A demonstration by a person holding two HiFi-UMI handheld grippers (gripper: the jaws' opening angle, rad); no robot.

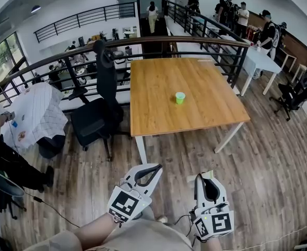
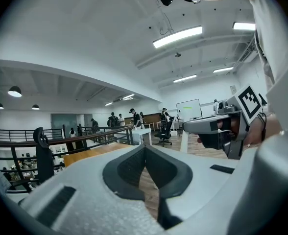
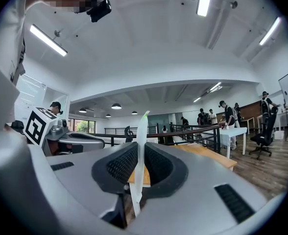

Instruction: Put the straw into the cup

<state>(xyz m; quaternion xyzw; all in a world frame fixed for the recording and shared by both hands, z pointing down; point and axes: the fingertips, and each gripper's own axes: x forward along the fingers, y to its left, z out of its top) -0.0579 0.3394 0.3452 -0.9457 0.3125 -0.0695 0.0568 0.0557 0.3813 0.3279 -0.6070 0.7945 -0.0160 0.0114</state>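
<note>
**Straw pinched in the right gripper, cup well apart on the table**

The right gripper [image 3: 140, 153] has its jaws pressed onto a pale straw [image 3: 141, 131]. The straw stands upright between the pads, and its green-tinged tip rises above them. The left gripper [image 2: 145, 153] has its jaws together at the tips with nothing between them.

In the head view both grippers, left [image 1: 152, 168] and right [image 1: 200, 178], are low in the frame, side by side over the plank floor [image 1: 258, 156]. They are well short of the near edge of the wooden table [image 1: 153, 103]. The floor between them and that edge is bare.

The green cup [image 1: 180, 98] stands upright near the table's middle, slightly right of centre and away from every edge.

A black office chair [image 1: 97, 116] sits close against the table's left edge. A dark railing [image 1: 195, 42] runs just behind the far edge. A white table [image 1: 260, 61] stands beyond the far right corner.
</note>
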